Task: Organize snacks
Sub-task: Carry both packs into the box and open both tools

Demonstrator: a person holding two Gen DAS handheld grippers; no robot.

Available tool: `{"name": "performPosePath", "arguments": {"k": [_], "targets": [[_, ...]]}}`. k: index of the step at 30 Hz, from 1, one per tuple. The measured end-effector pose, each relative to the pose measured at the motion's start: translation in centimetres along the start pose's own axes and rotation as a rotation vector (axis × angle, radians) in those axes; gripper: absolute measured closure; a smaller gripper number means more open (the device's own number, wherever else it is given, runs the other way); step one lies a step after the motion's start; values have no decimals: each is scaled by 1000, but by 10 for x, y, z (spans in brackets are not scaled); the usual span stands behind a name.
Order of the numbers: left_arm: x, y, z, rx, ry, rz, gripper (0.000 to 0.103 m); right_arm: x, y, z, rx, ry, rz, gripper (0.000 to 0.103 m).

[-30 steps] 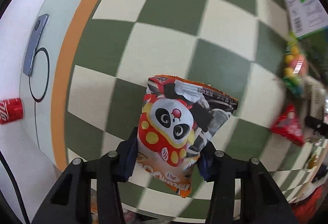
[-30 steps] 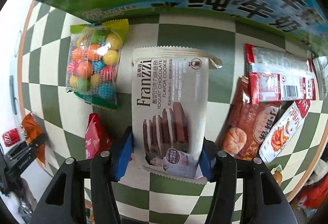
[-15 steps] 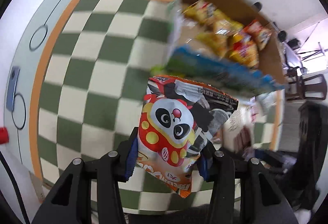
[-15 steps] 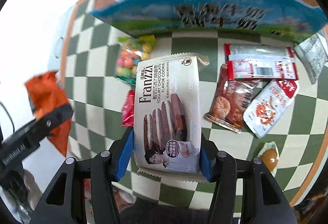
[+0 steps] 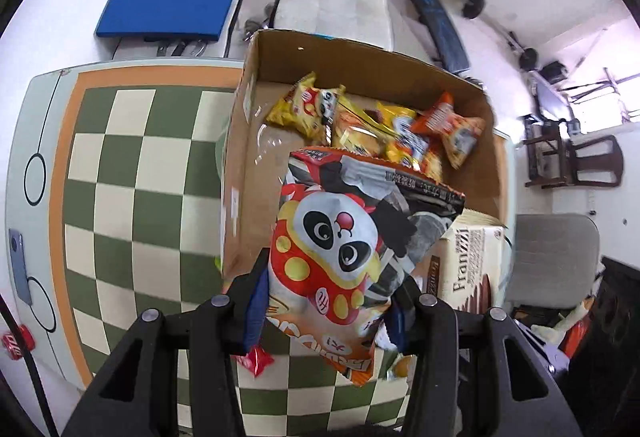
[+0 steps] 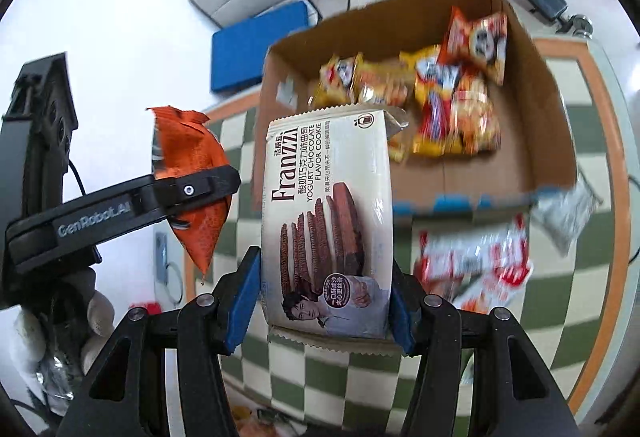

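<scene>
Left wrist view: left gripper (image 5: 326, 301) has its jaws clamped on an orange panda-print snack bag (image 5: 352, 253), held above the open brown cardboard box (image 5: 248, 141) on the green-and-cream checkered tabletop (image 5: 132, 197). Yellow and orange snack packets (image 5: 376, 129) lie inside the box.

Right wrist view: right gripper (image 6: 324, 301) has its jaws closed on a cream Franzzi chocolate cookie packet (image 6: 328, 221), held upright near the box's front edge. Red-and-white packets (image 6: 476, 265) lie on the table beside the box.

Panda snack bag (image 5: 352, 257): glossy plastic film, crinkled. Franzzi cookie pack (image 6: 328, 221): smooth satin film, serrated ends. Cardboard box (image 5: 248, 141): matt brown corrugated board. Checkered tabletop (image 5: 132, 173): smooth, slight sheen. Left gripper (image 5: 326, 301): matt black plastic, blue pads (image 5: 256, 305).
</scene>
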State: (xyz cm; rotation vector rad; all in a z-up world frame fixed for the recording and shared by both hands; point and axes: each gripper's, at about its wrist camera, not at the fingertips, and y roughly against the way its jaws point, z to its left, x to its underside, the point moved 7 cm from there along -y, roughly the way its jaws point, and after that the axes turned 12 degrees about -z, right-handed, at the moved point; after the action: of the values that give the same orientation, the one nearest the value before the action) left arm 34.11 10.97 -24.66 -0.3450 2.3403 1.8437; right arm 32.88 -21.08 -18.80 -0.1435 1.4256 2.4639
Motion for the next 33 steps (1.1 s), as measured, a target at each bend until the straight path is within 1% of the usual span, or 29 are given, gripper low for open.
{"name": "performPosePath", "arguments": {"k": [3,6,8,11,15,19,20,21,22,24,28,29,31,33], "targets": [[-18,-28,4,-36,-9,41,57,-19,-30,-2,22,0,9,44],[-23,-51,5,-42,-8,96,57,-35,-53,-7,52,6,26,44],[-24,-68,9,-60,1,132,57,-41,-71,-9,59,3,47,44],[-24,-89,11,-82,-8,178,57,-44,-98,-14,73,8,84,44],[-18,-108,14,-101,-11,225,56,-40,-125,-19,86,13,117,44],[-7,-122,17,-99,-12,282,54,-36,-145,-24,89,10,155,44],[-5,-124,18,-98,-15,290,53,-34,-149,-24,85,10,174,43],[-3,-125,19,-101,-14,294,44,-32,-154,-25,83,6,195,42],[-2,-126,21,-98,-8,297,31,-30,-157,-25,90,11,208,39],[-1,-126,22,-90,5,297,17,-30,-162,-25,105,33,216,11],[-2,-120,25,-76,33,278,17,-33,-166,-26,134,51,220,10],[-3,-118,27,-71,33,278,17,-34,-167,-26,136,49,219,10],[-5,-110,27,-77,32,253,16,-35,-166,-25,142,50,217,10],[-4,-100,26,-81,12,237,16,-36,-162,-27,161,58,211,10]]}}
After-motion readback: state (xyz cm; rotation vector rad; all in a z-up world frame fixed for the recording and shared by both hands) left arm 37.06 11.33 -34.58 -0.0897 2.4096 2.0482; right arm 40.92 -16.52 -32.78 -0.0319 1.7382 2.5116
